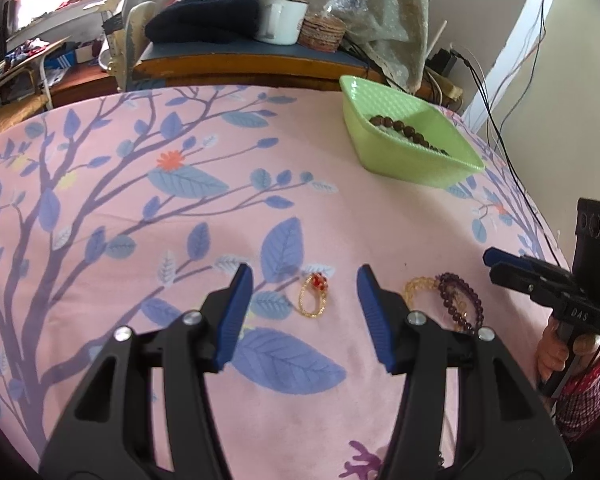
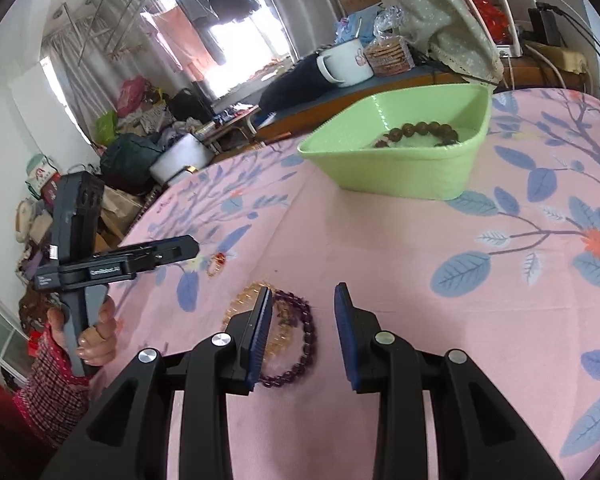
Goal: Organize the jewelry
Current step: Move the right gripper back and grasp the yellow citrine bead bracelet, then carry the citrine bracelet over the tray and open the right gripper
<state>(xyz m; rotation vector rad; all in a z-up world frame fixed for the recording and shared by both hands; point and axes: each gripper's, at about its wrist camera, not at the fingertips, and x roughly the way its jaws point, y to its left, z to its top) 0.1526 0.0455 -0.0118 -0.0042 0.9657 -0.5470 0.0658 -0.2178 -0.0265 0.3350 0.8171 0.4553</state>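
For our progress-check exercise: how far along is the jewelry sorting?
Done: brown bracelet in the green tray. In hand: nothing; left gripper open, framing the ring, right gripper open by the purple bracelet and yellow bracelet. Left: those three, on the cloth.

Counter cover (image 1: 140, 208): pink printed cloth, matt, soft w/ faint creases. Green tray (image 1: 416, 164): plastic, semi-gloss outside, dimpled texture on inner walls. Brown bracelet (image 1: 404, 126) in it: dull, wood-like beads. Purple bracelet (image 1: 460, 296): glossy, glass-like beads. Yellow bracelet (image 1: 418, 283): clear, shiny beads. Small ring (image 1: 312, 296): tiny gold-tone beads, glinting, w/ red glossy beads on top. Left gripper (image 1: 305, 271) and right gripper (image 2: 304, 288): black matt plastic arms, bright metal screws (image 1: 415, 317), blue pads (image 1: 236, 312) on the jaws, ribbed, rubbery-looking. Mug (image 1: 280, 20) at back: white, glossy, looks enamel. Sleeve (image 1: 588, 392): red-white checked cloth.
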